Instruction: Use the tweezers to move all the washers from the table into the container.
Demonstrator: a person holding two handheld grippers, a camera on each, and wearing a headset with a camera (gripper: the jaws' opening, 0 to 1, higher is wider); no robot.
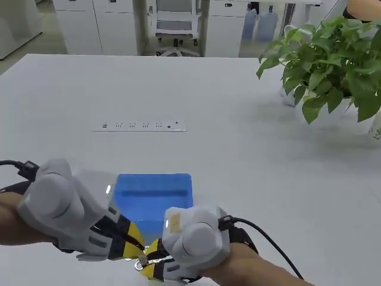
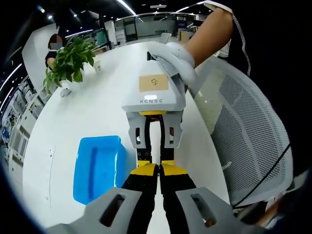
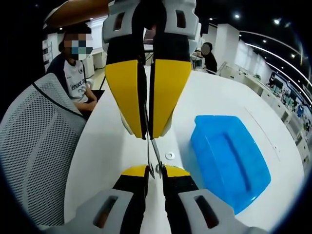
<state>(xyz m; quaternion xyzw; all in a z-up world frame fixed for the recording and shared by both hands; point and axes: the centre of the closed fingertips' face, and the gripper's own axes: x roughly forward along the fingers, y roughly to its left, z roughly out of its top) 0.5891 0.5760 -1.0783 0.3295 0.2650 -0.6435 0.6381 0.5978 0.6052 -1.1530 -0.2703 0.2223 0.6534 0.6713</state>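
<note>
Low in the head view my two grippers meet nose to nose in front of the blue container (image 1: pixel 153 185). The left gripper (image 1: pixel 138 250) and right gripper (image 1: pixel 149 261) hold thin metal tweezers (image 1: pixel 143 262) between them. In the right gripper view the right gripper (image 3: pixel 155 171) is shut on the tweezers (image 3: pixel 152 151), and the left gripper (image 3: pixel 147 131) above clamps their other end. One washer (image 3: pixel 169 156) lies on the white table beside the container (image 3: pixel 204 146). In the left gripper view the left gripper (image 2: pixel 160 170) faces the right gripper (image 2: pixel 156 153), with the container (image 2: pixel 97 165) at its left.
A white power strip (image 1: pixel 140 126) lies mid-table and a potted plant (image 1: pixel 333 59) stands far right. A mesh chair (image 3: pixel 34 146) sits at the table's near edge, and a person (image 3: pixel 78 73) sits beyond it. An office chair (image 1: pixel 172 24) stands behind the table.
</note>
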